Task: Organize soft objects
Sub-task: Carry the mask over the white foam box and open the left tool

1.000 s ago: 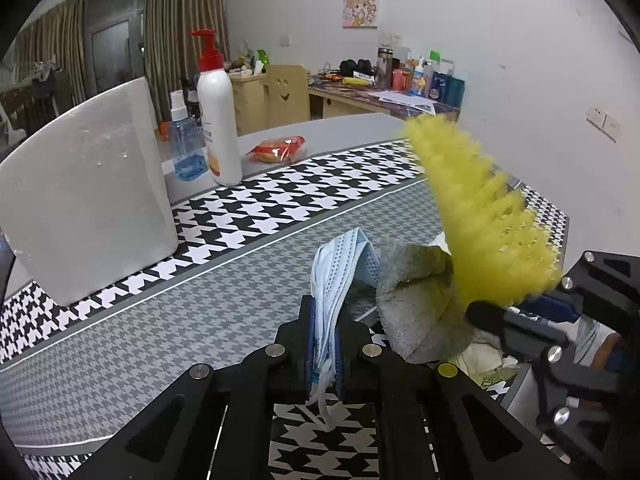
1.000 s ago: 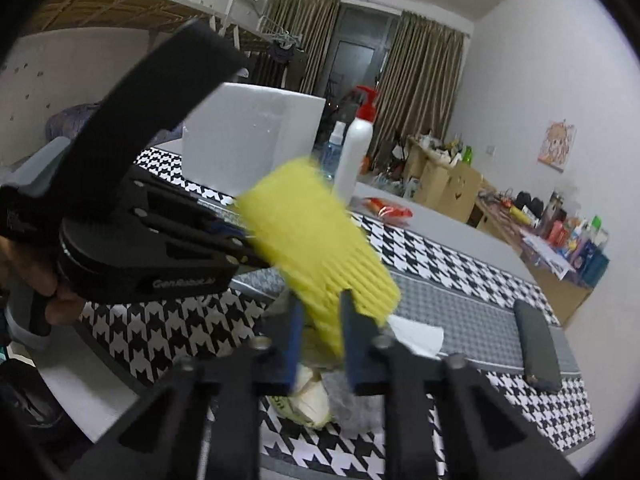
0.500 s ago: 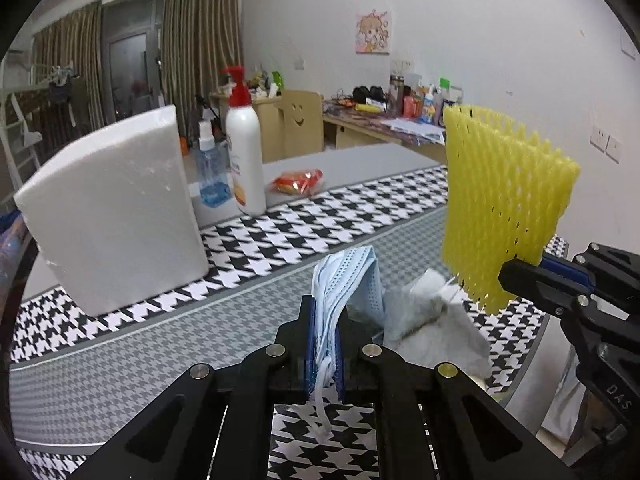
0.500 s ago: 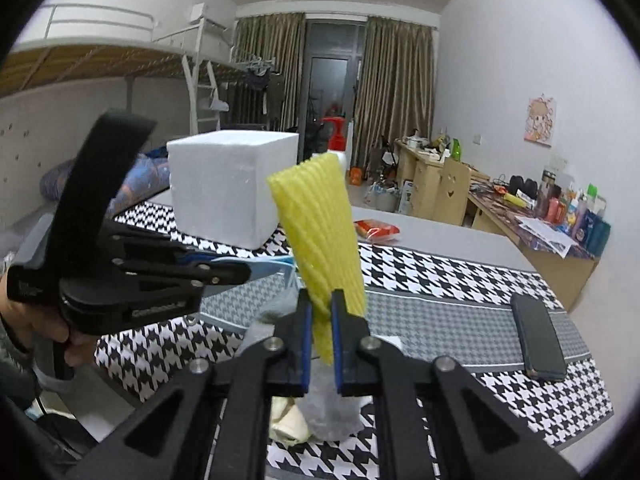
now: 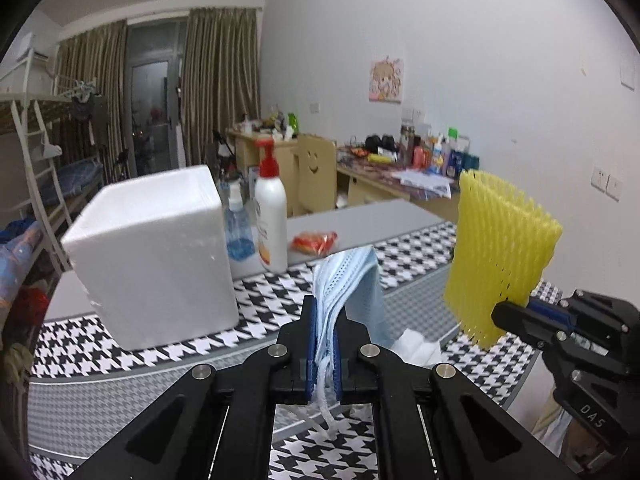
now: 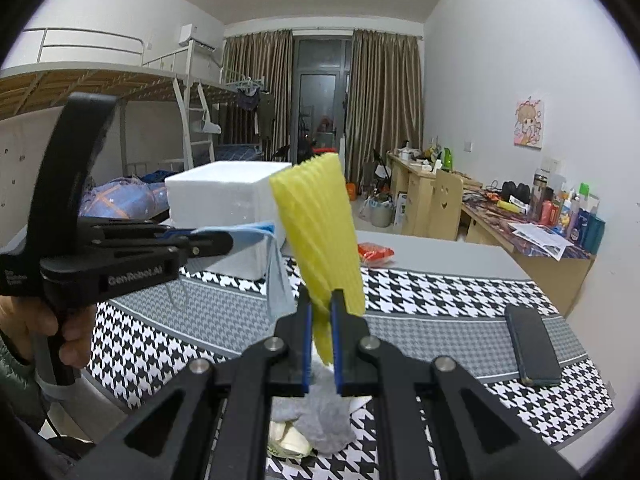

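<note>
My left gripper (image 5: 323, 344) is shut on a light blue face mask (image 5: 352, 288), held up above the table; it also shows in the right wrist view (image 6: 276, 276), hanging from the left gripper (image 6: 230, 240). My right gripper (image 6: 320, 320) is shut on a yellow foam net sleeve (image 6: 320, 240), held upright; the sleeve shows at the right in the left wrist view (image 5: 496, 256), with the right gripper (image 5: 500, 312) below it. A grey cloth (image 6: 324, 420) and white tissue (image 5: 416, 348) lie on the table under the grippers.
A white foam box (image 5: 156, 256) stands on the houndstooth table cover (image 5: 120, 360) at left. Behind it are a pump bottle (image 5: 272, 216), a blue spray bottle (image 5: 238, 224) and a red snack packet (image 5: 314, 240). A dark phone (image 6: 532, 344) lies at right.
Both grippers have risen with their loads; the view now tilts up over the table. The yellow sleeve stands steady and upright, no longer swinging.
</note>
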